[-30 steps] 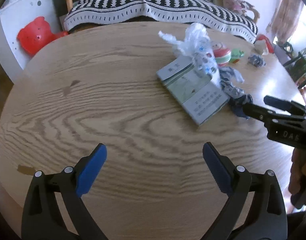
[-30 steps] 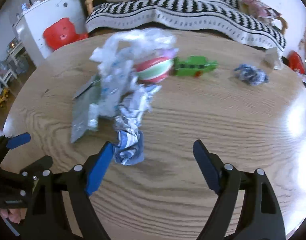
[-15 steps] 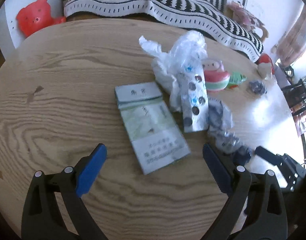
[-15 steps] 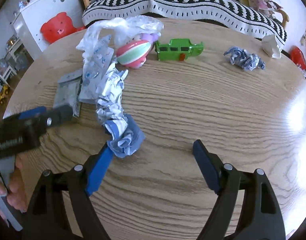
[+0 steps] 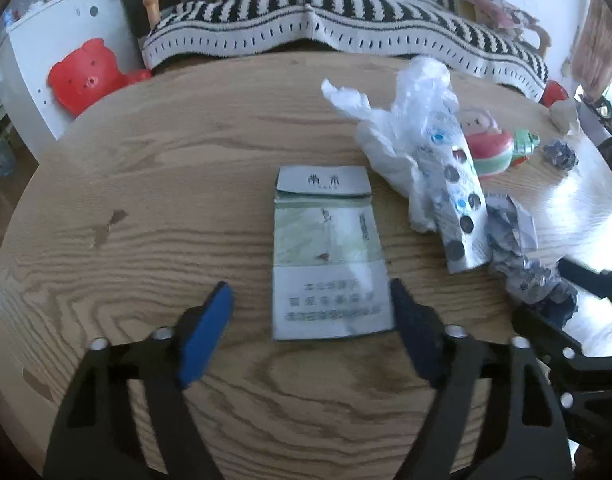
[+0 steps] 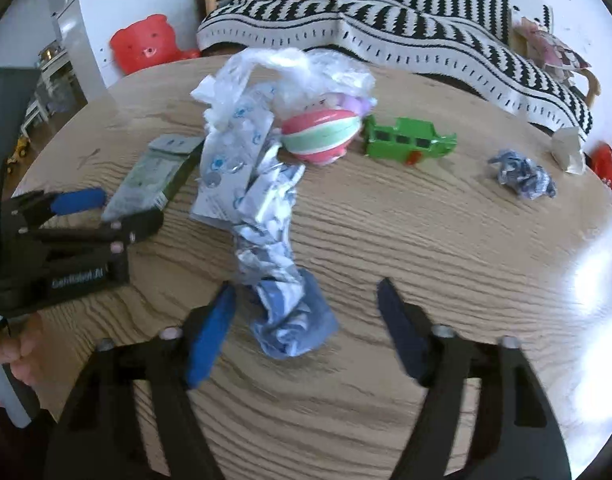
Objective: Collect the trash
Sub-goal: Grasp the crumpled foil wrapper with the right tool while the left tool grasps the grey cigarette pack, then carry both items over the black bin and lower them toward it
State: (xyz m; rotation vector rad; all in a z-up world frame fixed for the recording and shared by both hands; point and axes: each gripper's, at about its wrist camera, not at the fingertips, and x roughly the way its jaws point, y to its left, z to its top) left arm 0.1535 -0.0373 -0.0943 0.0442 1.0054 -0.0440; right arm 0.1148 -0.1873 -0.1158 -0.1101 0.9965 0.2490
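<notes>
A flattened green and white cigarette carton (image 5: 330,256) lies on the round wooden table (image 5: 145,184). My left gripper (image 5: 312,312) is open, its near end between the fingertips. A long crumpled blue and white wrapper (image 6: 281,272) lies in front of my right gripper (image 6: 306,308), which is open around its near end. A blister pack (image 6: 229,168) and a clear plastic bag (image 6: 289,68) lie behind it. The carton also shows in the right wrist view (image 6: 153,176). A small crumpled wrapper (image 6: 522,176) lies far right.
A pink and green toy ball (image 6: 322,136) and a green toy car (image 6: 410,140) sit mid-table. A white crumpled paper (image 6: 566,148) lies at the far right edge. A striped sofa (image 5: 346,28) and a red bear stool (image 5: 85,76) stand beyond the table.
My left gripper has swung right and forward until the carton lies between its fingers. My right gripper has moved forward and left onto the crumpled wrapper's end.
</notes>
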